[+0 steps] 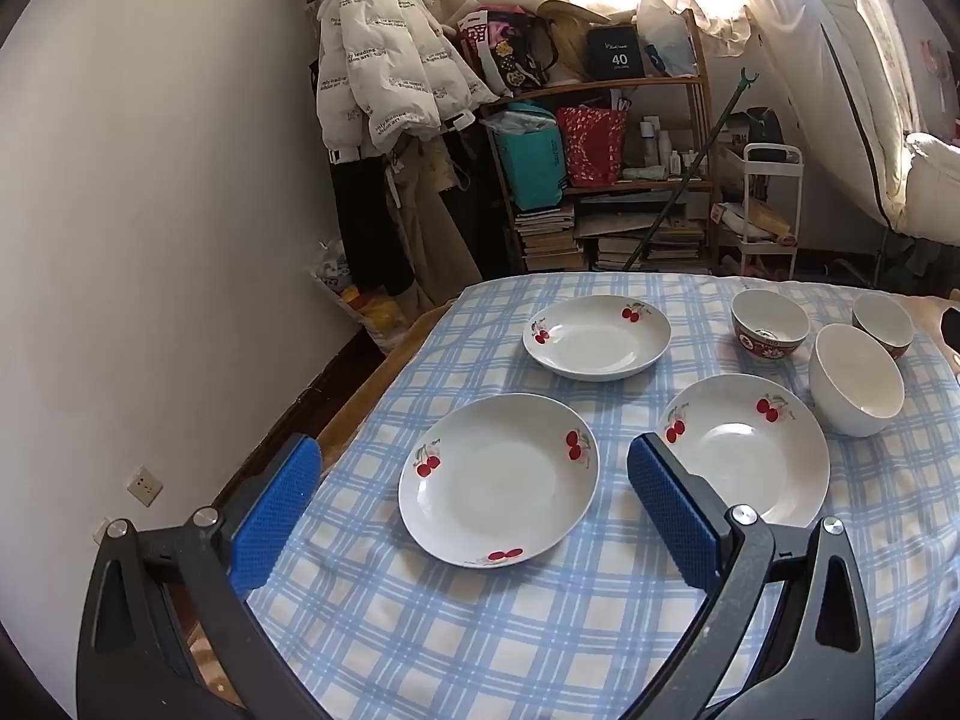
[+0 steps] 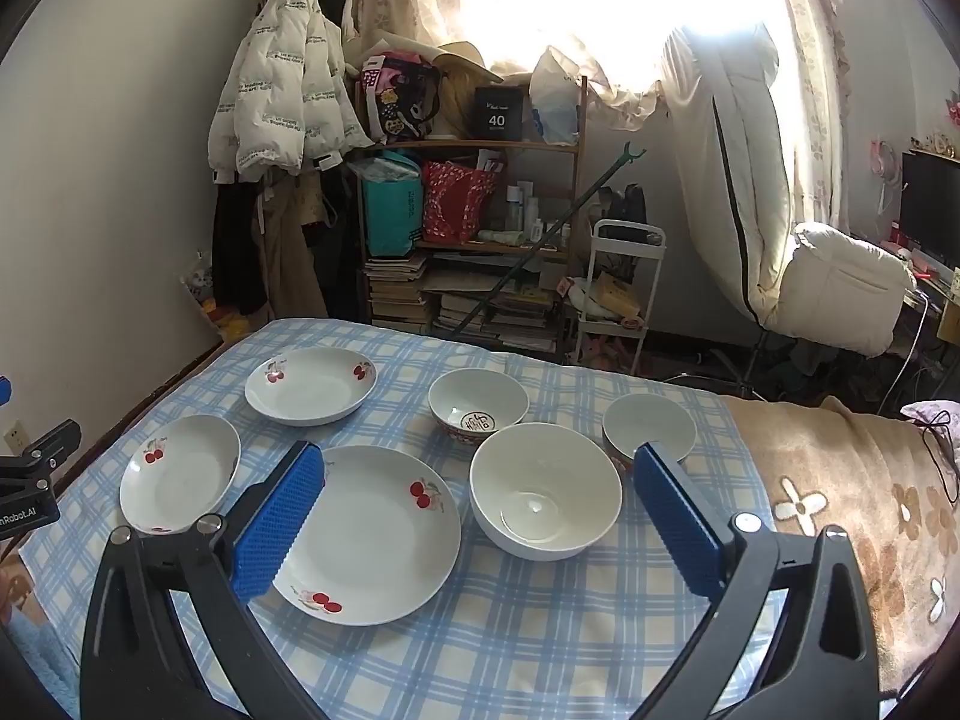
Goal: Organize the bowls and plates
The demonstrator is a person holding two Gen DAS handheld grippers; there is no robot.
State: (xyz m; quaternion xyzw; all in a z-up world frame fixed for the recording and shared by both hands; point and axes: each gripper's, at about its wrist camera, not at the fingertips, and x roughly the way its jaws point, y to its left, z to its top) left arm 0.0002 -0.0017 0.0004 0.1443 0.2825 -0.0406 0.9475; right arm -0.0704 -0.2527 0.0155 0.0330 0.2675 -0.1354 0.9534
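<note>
You are holding left gripper [image 1: 474, 516] wide open, empty, hovering above near cherry plate [image 1: 499, 478]. Right gripper [image 2: 474, 516] also gaping wide, empty, framing big cherry plate [image 2: 369, 534] and plain white bowl [image 2: 545, 489].

Three plates, three bowls lying apart, unstacked, on blue checked cloth [image 2: 510, 630]; likely laid out for sorting.

All dishes sitting upright, mouths up; round, so no long axis. Red-patterned bowl [image 2: 478, 405] behind white one; third bowl [image 2: 649, 427] partly hidden by right finger.

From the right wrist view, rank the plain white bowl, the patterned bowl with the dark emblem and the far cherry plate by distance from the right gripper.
1. Plain white bowl, between the right gripper's fingers.
2. Patterned bowl, behind it.
3. Far cherry plate, back left.
</note>
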